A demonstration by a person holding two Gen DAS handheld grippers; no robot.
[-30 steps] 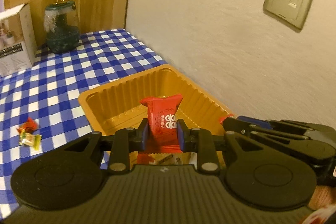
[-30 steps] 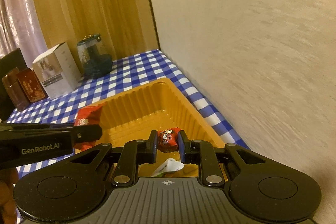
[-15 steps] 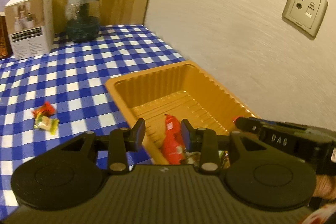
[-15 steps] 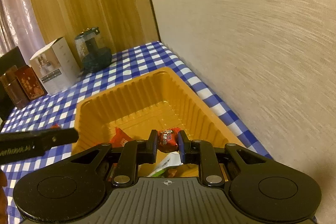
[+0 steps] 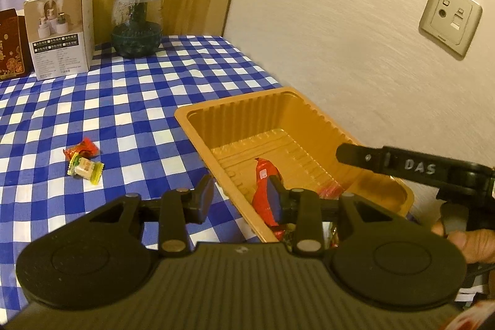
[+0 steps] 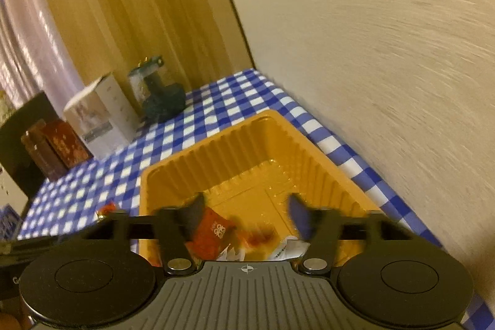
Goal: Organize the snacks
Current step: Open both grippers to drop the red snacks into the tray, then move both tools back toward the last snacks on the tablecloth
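The left gripper [image 5: 241, 200] stands with its jaws apart and nothing between them, straddling the near left rim of the orange plastic tray [image 5: 198, 126]; the red snack packet [image 5: 263, 194] lies on the tray floor just behind the right pad; the right gripper [image 6: 244, 212] has its jaws just opening wide over the tray's near end, empty; below it a small red candy [image 6: 258, 237], blurred, seems to lie loose on the tray floor beside a white wrapper [image 6: 287, 248]; out on the blue-checked tablecloth [image 5: 108, 101], well apart from the tray, a red candy [image 5: 82, 149] touches a yellow-green candy [image 5: 85, 167]; a white box [image 5: 60, 30] and a glass jar [image 5: 137, 20] stand at the far edge.
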